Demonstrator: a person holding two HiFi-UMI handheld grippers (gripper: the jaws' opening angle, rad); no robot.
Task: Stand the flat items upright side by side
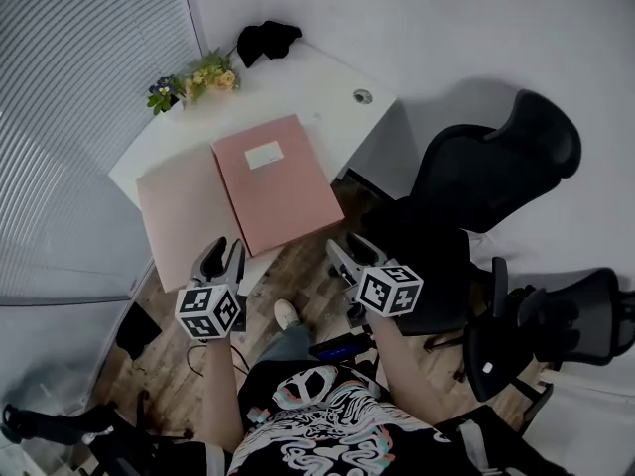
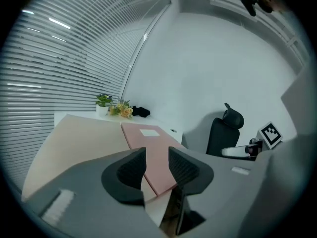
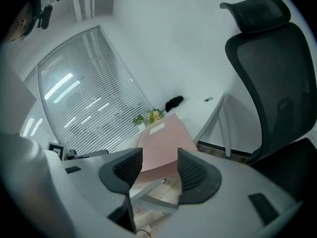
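**A:** Beige folder point(image 1: 184, 211), pink folder point(image 1: 278, 181): where are they?

**B:** Flat on the table point(image 1: 327, 97), long edges running away from you. Your left hand-held gripper point(image 1: 224, 256) faces their seam and your right hand-held gripper point(image 1: 347, 254) the pink corner. Both are released and empty.

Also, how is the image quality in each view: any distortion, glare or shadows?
Head view: fairly sharp and evenly lit; the office chair throws a soft shadow on the wall. Left gripper view: a strong fisheye bends the blinds, and the corners go black. Right gripper view: same fisheye; lamp reflections streak the blinds.
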